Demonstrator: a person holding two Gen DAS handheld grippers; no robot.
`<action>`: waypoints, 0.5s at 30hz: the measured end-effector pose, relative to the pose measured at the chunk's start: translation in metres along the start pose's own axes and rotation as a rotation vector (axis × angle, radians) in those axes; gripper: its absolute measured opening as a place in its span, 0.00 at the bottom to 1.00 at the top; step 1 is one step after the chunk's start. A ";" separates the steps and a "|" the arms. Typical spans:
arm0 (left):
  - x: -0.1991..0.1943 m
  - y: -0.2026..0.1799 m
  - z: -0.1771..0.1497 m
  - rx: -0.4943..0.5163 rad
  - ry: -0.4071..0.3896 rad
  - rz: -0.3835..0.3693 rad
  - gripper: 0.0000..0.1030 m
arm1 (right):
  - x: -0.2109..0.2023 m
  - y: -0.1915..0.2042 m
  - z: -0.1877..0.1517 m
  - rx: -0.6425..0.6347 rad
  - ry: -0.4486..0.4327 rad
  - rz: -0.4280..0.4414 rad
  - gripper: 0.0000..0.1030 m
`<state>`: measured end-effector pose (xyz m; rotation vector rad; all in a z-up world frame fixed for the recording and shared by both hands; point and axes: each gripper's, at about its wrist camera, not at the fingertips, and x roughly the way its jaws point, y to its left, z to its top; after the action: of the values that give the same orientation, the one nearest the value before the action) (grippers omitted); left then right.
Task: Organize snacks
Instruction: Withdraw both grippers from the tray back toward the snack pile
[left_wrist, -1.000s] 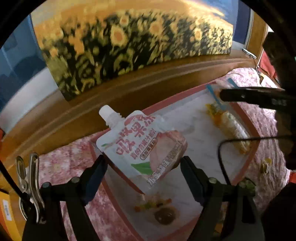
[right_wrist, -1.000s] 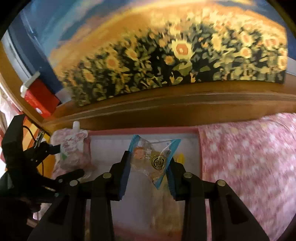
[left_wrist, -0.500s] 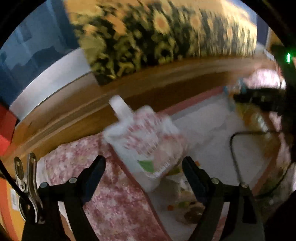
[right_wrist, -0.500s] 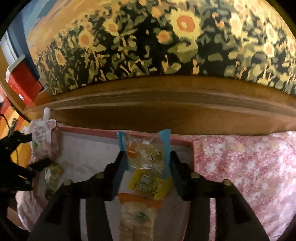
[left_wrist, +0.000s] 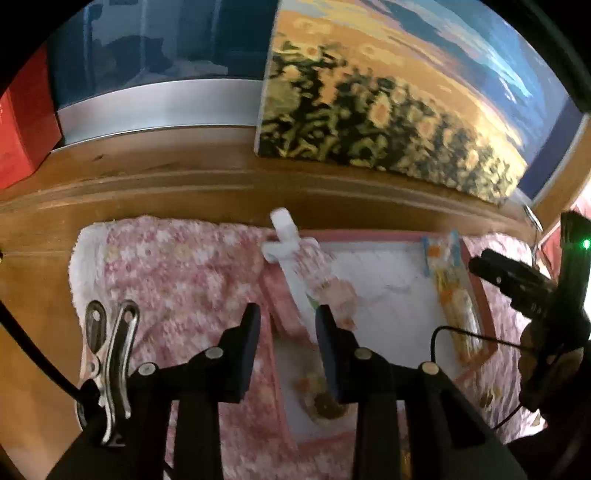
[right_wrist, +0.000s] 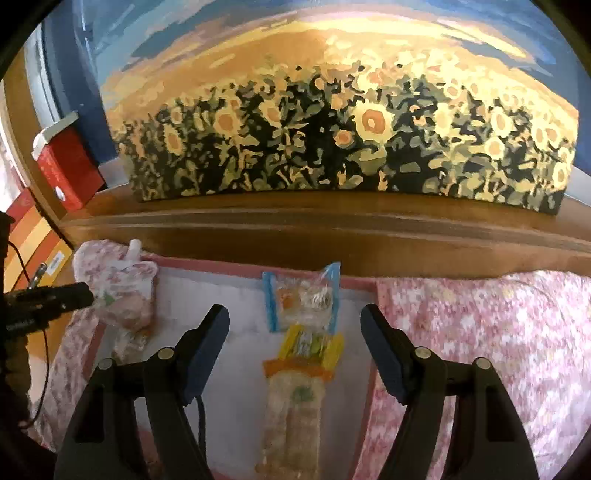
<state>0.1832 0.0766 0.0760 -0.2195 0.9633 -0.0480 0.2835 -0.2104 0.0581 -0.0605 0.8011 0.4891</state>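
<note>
Left tool (left_wrist: 286, 319), jaws pressed together, met the drink pouch (left_wrist: 295, 266) at the tray's (left_wrist: 369, 235) nine o'clock edge; grip unclear. Right tool (right_wrist: 295, 314), jaws spreading, hovered above the blue-edged packet (right_wrist: 301, 299) lying at three o'clock.

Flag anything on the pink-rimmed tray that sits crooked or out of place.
The white-capped pink jelly pouch lies askew across the left rim of the pink-rimmed white tray, its spout poking past onto the pink floral cloth. The clear blue-edged snack packet tops a straight column down the tray's right side. Nothing looks spilled.
</note>
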 end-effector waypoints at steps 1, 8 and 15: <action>0.001 -0.010 0.001 0.004 0.002 0.001 0.31 | -0.003 0.001 -0.002 0.003 0.006 0.001 0.73; -0.029 -0.034 -0.017 0.053 -0.037 -0.021 0.31 | -0.036 0.014 -0.011 0.013 -0.004 0.033 0.73; -0.064 -0.053 -0.041 0.083 -0.099 -0.044 0.38 | -0.082 0.033 -0.042 0.102 -0.058 0.120 0.73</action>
<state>0.1159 0.0270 0.1165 -0.1652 0.8557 -0.1156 0.1921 -0.2234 0.0906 0.0966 0.7747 0.5600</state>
